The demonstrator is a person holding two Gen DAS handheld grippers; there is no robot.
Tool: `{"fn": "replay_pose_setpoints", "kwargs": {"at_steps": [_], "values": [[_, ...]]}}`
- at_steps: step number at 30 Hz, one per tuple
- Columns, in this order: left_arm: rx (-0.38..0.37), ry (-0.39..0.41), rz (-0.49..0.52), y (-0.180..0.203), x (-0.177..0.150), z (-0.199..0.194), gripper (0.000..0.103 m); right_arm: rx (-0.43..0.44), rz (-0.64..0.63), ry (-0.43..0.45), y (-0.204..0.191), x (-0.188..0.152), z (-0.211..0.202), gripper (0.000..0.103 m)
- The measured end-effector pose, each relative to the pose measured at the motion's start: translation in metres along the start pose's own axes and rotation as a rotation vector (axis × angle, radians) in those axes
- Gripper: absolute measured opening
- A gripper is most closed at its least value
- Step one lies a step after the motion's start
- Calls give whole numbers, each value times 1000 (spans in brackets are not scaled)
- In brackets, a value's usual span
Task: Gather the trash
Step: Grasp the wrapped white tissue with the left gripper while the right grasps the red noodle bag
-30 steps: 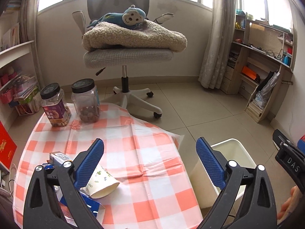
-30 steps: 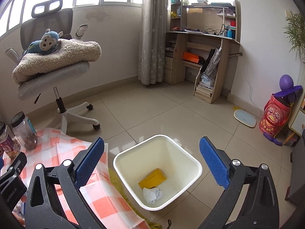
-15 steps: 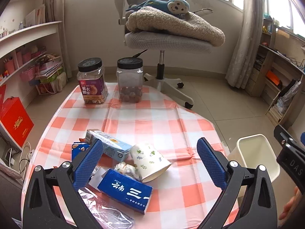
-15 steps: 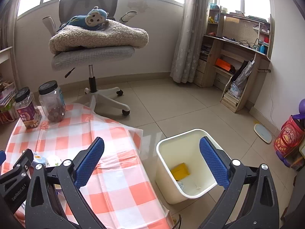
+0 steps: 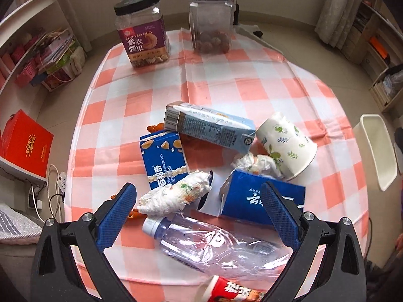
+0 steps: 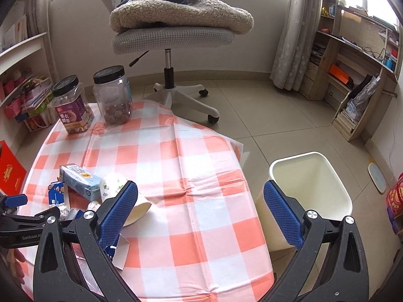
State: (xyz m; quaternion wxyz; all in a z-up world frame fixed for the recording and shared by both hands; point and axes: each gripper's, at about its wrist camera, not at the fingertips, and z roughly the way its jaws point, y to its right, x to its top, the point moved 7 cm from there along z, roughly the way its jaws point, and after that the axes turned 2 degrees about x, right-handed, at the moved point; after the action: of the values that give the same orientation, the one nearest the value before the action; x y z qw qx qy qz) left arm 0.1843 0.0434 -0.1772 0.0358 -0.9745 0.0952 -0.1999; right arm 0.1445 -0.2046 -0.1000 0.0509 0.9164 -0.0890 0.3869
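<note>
With the left hand-held gripper [image 5: 197, 212] wide open and empty over the crumpled tissue [image 5: 176, 196] near the worktop [image 5: 252, 80] front edge, closing may also snag the plastic bottle [image 5: 219, 246]; the right hand-held gripper [image 6: 200, 212] hangs equally open, empty.

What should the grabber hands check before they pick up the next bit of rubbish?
1. Left gripper open wide enough: ok, its jaws stand far apart.
2. Rubbish within its reach: ok, the crumpled tissue and plastic bottle lie between its fingers in the left wrist view.
3. Left gripper empty: ok, nothing sits between the pads.
4. Right gripper empty and open: ok.
5. Bin ready: ok, it stands upright and open on the floor beside the table.
6. Room left in the bin: cannot tell, its bottom is hidden.
</note>
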Motion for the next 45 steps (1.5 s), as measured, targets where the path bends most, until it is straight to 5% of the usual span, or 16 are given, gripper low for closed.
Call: {"fn": "replay_pose_setpoints", "kwargs": {"at_steps": [7, 15, 23, 29, 37, 45], "values": [[-48, -101, 151, -15, -15, 40, 92, 154, -155, -121, -43, -18, 28, 96], [-124, -136, 180, -12, -17, 55, 29, 358, -309, -226, -84, -40, 37, 96], [-157, 0, 105, -29, 4, 8, 29, 507, -406, -318, -118, -77, 7, 96], [-166, 90, 33, -46, 13, -26, 29, 697, -465, -419, -149, -109, -36, 96], [-210, 8, -67, -67, 0, -10, 29, 666, -272, -659, -154, -164, -38, 96], [-238, -32, -65, -72, -14, -15, 30, 609, -118, -698, -162, -197, -31, 96]]}}
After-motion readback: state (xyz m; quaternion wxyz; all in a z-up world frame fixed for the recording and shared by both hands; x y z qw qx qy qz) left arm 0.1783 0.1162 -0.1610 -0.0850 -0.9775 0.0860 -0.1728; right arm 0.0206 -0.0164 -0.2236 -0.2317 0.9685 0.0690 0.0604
